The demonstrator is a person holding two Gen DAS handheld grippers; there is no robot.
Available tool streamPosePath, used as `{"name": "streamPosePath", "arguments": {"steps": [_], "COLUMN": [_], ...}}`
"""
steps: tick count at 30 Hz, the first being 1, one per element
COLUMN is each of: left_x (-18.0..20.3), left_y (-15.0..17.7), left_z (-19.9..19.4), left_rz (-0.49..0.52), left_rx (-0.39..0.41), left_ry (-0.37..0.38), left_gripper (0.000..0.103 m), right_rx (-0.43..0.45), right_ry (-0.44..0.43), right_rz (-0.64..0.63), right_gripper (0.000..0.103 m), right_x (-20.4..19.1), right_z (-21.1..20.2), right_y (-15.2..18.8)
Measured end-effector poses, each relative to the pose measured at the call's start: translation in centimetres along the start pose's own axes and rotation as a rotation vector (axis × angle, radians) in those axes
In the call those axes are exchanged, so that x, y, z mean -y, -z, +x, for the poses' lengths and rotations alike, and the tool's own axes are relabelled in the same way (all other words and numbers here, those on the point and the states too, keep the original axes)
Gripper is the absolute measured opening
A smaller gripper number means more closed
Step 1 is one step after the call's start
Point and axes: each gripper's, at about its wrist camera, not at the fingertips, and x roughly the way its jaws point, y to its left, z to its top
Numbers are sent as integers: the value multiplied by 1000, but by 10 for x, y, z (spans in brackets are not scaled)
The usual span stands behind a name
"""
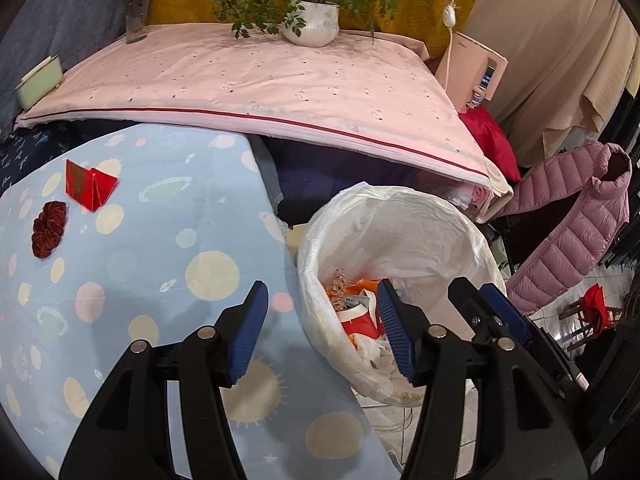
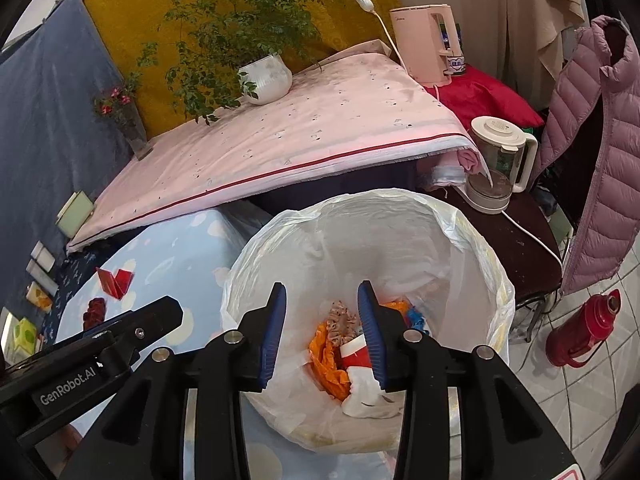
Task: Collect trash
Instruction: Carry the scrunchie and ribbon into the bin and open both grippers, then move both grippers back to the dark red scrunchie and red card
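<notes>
A trash bin lined with a white plastic bag (image 1: pixel 400 216) (image 2: pixel 460 240) stands beside the blue dotted tablecloth (image 1: pixel 160 240). Inside lie a red-and-white paper cup (image 2: pixel 358 356), an orange wrapper (image 2: pixel 326 356) and a tan crumpled piece (image 2: pixel 342 320). My left gripper (image 1: pixel 324 312) is open and empty at the bin's near rim. My right gripper (image 2: pixel 322 312) is open and empty directly above the bin; it also shows in the left wrist view (image 1: pixel 492 312). On the tablecloth lie a folded red paper (image 1: pixel 90 186) (image 2: pixel 116 280) and a dark red crumpled piece (image 1: pixel 48 230) (image 2: pixel 94 312).
A higher table with a pink cloth (image 1: pixel 260 80) carries a potted plant (image 1: pixel 312 20) and a flower vase (image 1: pixel 136 20). A kettle (image 2: pixel 500 160), a pink down jacket (image 2: pixel 600 160), a red thermos (image 2: pixel 580 328) on the tiled floor and a pink appliance (image 2: pixel 424 40) are at right.
</notes>
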Motion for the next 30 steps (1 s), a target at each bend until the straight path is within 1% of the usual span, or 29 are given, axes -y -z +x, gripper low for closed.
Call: {"name": "streamPosePath", "arguments": {"steps": [4, 8, 16, 21, 30], "left_x": [-12, -27, -55, -79, -132], "left_y": [0, 1, 3, 5, 10], "left_z": [-3, -5, -10, -11, -16], "left_rz": [-25, -53, -95, -139, -222], "left_rx": [5, 10, 13, 14, 17], "left_ry": [-9, -22, -45, -77, -113], "left_gripper": [54, 57, 58, 62, 62], "right_rx": [-1, -8, -23, -33, -61], "right_ry": [-6, -13, -28, -39, -71], "right_rz": [-27, -48, -93, -133, -207], "right_gripper": [40, 40, 40, 40, 41], "right_x": [-12, -23, -49, -68, -108], "right_z": [0, 1, 5, 8, 18], "right_y": [1, 3, 8, 11, 20]}}
